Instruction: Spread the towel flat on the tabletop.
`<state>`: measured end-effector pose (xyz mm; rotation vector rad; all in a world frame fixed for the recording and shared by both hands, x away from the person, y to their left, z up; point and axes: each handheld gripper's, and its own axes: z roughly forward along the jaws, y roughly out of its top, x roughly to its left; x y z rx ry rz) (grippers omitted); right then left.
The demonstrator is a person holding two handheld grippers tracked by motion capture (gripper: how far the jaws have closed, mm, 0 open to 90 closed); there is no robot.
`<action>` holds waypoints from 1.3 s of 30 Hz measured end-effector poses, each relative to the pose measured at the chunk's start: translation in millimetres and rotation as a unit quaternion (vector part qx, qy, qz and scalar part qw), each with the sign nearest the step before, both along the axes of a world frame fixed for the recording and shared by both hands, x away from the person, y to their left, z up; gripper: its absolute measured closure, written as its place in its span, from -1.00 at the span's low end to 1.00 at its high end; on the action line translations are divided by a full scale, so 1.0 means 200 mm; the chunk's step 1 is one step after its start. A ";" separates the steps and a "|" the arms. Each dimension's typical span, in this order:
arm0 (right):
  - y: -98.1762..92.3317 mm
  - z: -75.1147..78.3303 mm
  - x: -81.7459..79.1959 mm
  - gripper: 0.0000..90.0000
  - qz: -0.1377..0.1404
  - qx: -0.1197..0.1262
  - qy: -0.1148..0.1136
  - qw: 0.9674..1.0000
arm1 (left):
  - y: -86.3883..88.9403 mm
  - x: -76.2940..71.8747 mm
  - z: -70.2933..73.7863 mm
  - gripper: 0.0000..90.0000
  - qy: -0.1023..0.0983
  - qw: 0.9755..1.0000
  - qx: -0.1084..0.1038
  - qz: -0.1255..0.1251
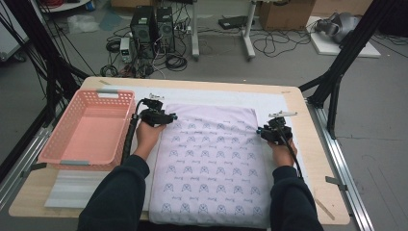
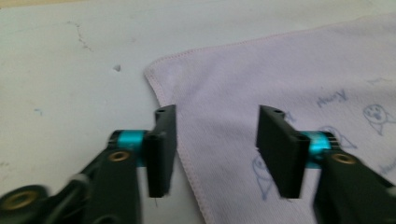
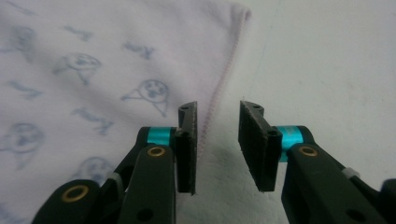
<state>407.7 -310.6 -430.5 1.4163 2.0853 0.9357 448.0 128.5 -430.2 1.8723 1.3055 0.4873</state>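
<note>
Both tongs spread over the far corners of the cloth

The left gripper [image 1: 169,117] has its jaws apart above the far left corner of the printed cloth [image 1: 211,163], and the right gripper [image 1: 260,130] straddles the far right hem without pinching. The cloth lies flat along the bench [image 1: 308,159] middle; a pink basket [image 1: 91,127] stands by the left edge, nothing blocking.

Both dark-sleeved forearms are reaching forward, well apart; the black two-jaw left gripper [image 1: 169,117] is pointing toward the right one, its jaws standing apart, while the black two-jaw right gripper [image 1: 260,130] is pointing inward, jaws parted more narrowly
</note>
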 end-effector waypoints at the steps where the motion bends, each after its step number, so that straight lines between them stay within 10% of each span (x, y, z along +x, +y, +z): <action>1: -0.01 0.02 -0.01 0.33 0.002 -0.001 -0.005 1.000 | 0.00 -0.01 -0.01 0.17 0.015 1.000 -0.002 0.001; 3: -0.03 0.06 -0.05 0.25 0.010 0.007 -0.013 1.000 | 0.01 -0.02 -0.02 0.09 0.027 1.000 -0.002 -0.006; 10: -0.12 0.12 -0.25 -0.02 0.027 0.053 -0.060 0.996 | 0.01 -0.16 0.02 -0.07 -0.037 0.996 -0.061 -0.047; 16: -0.19 0.10 -0.39 -0.36 0.060 0.075 -0.065 0.993 | 0.03 -0.32 0.06 -0.66 -0.083 0.987 -0.089 -0.105; 22: -0.23 0.07 -0.46 -0.43 0.077 0.073 -0.095 0.990 | 0.09 -0.44 0.07 -0.66 -0.119 0.975 -0.133 -0.129; 26: -0.22 0.07 -0.47 -0.54 0.070 0.059 -0.107 0.990 | 0.10 -0.47 0.05 -0.62 -0.157 0.963 -0.151 -0.157; 28: -0.20 0.08 -0.47 -0.56 0.067 0.050 -0.107 0.991 | 0.09 -0.48 0.05 -0.61 -0.164 0.966 -0.119 -0.159; 32: -0.14 0.07 -0.45 -0.61 0.065 0.024 -0.100 0.993 | 0.08 -0.50 0.04 -0.58 -0.133 0.972 -0.120 -0.154; 39: -0.11 0.06 -0.43 -0.61 0.067 0.017 -0.092 0.993 | 0.08 -0.53 0.04 -0.63 -0.144 0.972 -0.117 -0.146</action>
